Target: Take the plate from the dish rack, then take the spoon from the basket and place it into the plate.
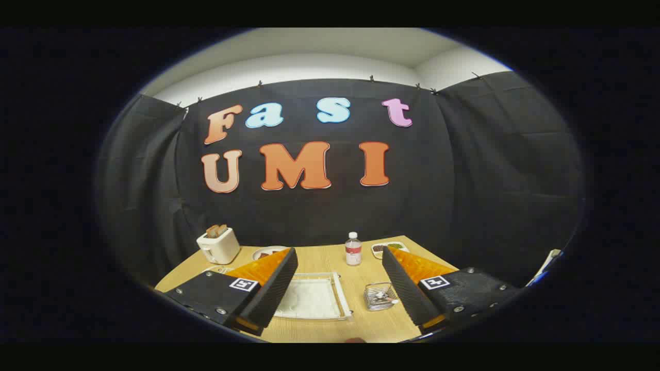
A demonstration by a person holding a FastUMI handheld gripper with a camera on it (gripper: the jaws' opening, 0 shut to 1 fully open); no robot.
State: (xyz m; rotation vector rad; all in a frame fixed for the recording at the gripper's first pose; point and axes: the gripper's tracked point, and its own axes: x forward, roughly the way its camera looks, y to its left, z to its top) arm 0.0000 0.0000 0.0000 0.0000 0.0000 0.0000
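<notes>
Wooden table [330,260] beyond spread fingers [278,281], dish rack [314,299] partly hidden

Handheld two-finger gripper, seen along its own fingers

The gripper [340,291] has two long wedge-shaped fingers [270,288] with ribbed inner faces, spread wide with nothing between them. Each sits on a dark textured block fixed by small silver screws. A square white tag with a black pattern marks each block, at 10 o'clock and 2 o'clock from the gap's centre.
</notes>
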